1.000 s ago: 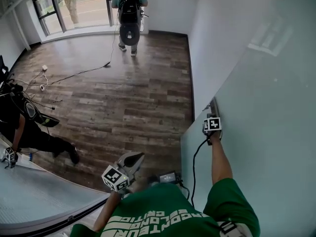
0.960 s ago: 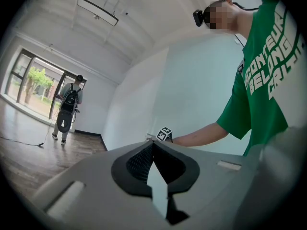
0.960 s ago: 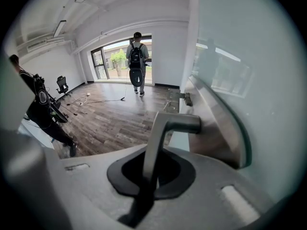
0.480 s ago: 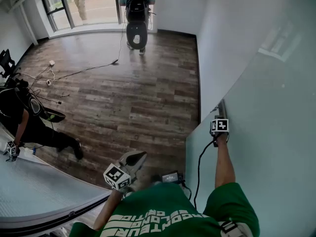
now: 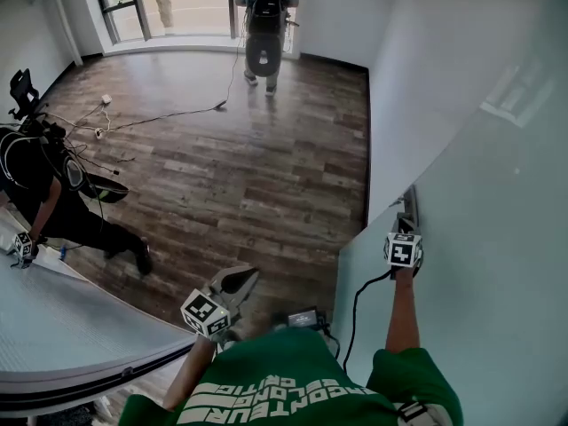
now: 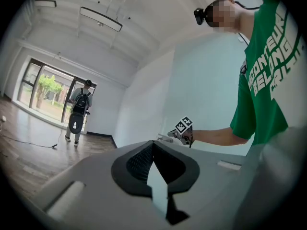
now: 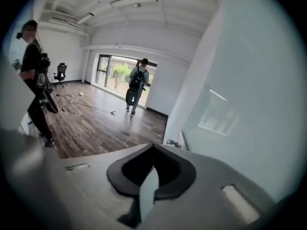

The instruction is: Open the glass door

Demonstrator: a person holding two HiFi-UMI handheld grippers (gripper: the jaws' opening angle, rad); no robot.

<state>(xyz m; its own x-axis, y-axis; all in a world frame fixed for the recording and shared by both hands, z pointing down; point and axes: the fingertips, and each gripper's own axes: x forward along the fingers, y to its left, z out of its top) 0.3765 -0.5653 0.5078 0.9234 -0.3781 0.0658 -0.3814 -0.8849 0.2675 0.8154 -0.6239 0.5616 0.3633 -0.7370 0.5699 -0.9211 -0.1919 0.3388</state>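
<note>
The glass door (image 5: 497, 264) fills the head view from 2 to 5 o'clock, with its free edge and handle (image 5: 409, 201) near 3 o'clock. Over the last second the right gripper (image 5: 404, 231) has climbed that edge to just below the handle, jaws pressed together on nothing. The door looks unmoved, so the pull seems still ahead. The left gripper (image 5: 240, 280), likewise closed and empty, hangs at 6 o'clock. Wooden floor (image 5: 248, 167) lies open toward 11 o'clock. A cable box (image 5: 304, 318) sits by the feet, and a crouching person (image 5: 53, 202) is at 9 o'clock.

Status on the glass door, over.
Left tongs shut, empty. Right tongs shut, empty, just short of glass door handle. Bystanders stand well away.
</note>
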